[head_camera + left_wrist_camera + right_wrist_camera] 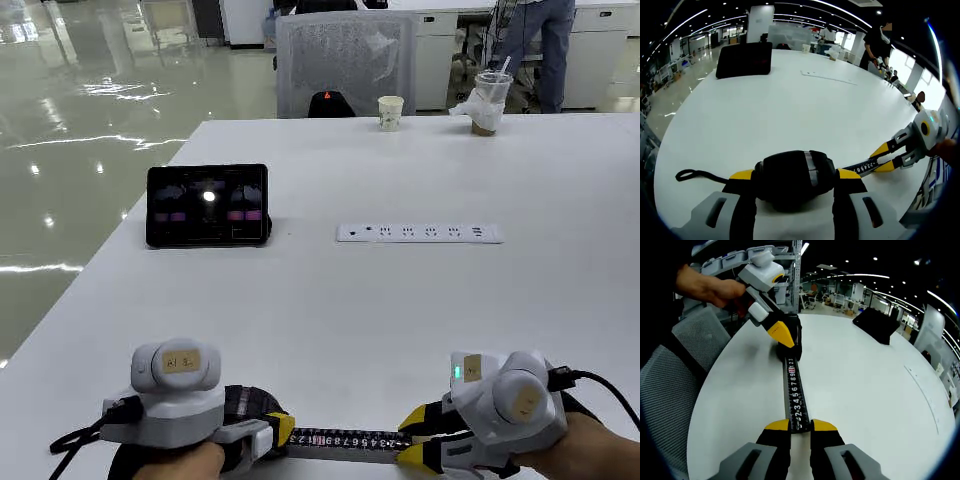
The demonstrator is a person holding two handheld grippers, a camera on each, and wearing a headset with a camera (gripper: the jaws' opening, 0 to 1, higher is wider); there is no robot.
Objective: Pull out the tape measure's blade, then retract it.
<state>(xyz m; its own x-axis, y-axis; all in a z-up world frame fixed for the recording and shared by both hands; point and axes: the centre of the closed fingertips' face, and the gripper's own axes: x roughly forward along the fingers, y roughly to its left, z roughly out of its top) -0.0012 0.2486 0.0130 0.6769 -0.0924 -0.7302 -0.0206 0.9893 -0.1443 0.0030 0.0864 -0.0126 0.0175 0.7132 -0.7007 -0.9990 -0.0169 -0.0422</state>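
Low over table (pixel 400 300), left gripper (pixel 282 429) faces right gripper (pixel 410 437).

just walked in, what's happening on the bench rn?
A person is working a tape measure with two handheld grippers. The left gripper is shut on the black tape measure case, and the right gripper is shut on the end of the blade. A short stretch of blade is out between them, numbers facing up, over the white table. A tablet and a power strip sit farther back.

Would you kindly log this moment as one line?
left gripper: shut on tape measure case | right gripper: shut on blade | blade: partly extended
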